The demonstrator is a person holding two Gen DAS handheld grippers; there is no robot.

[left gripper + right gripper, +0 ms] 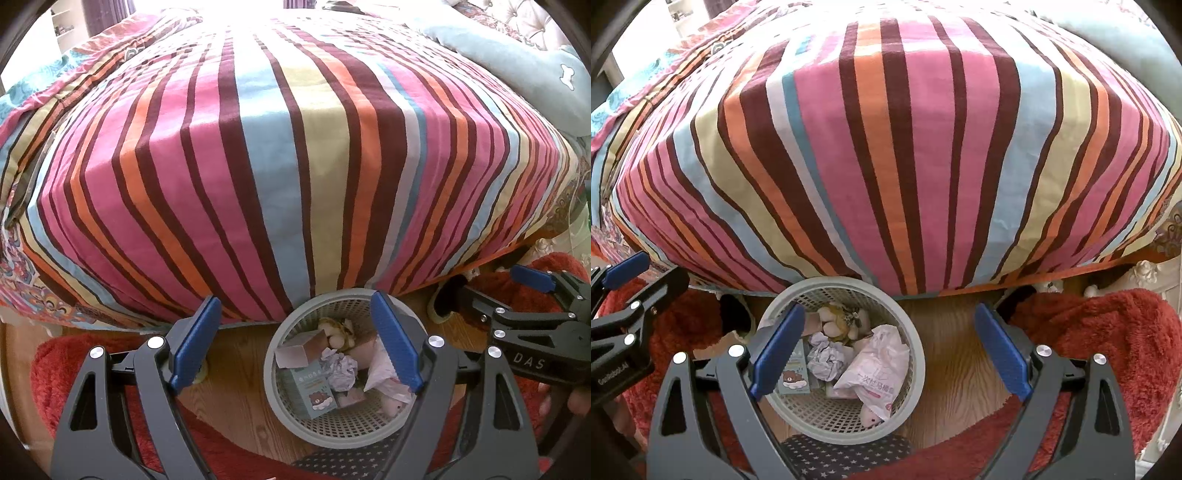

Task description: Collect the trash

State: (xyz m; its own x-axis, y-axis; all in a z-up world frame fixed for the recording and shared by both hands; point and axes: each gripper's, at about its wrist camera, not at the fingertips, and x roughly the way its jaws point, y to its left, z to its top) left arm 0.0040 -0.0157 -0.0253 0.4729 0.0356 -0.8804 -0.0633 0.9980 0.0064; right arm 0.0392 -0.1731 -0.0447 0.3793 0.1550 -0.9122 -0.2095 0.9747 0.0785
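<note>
Two blue-padded black tongs, the left gripper (295, 341) and the right gripper (892, 354), hang with jaws spread wide and nothing between the pads, tilted down over one round grey perforated plastic wastebasket (284, 421). The basket stands on the brown wood-plank floor (229, 373) against the foot edge of the bed, a shaggy red rug (1108, 339) on either side. Inside lie at least five pieces: one crumpled ball of white paper (341, 369), one teal printed carton (310, 391) with a small open brown-and-white box (301, 349) above it, one white printed plastic bag (875, 365), and one beige crumpled lump (842, 317) at the far rim. All look light; paper and bag should crush softly, the cartons dent. The basket's stiff rim seems the surest hold. Beyond, one striped pink, orange, maroon and blue bedsheet (277, 147) shows no loose litter.
</note>
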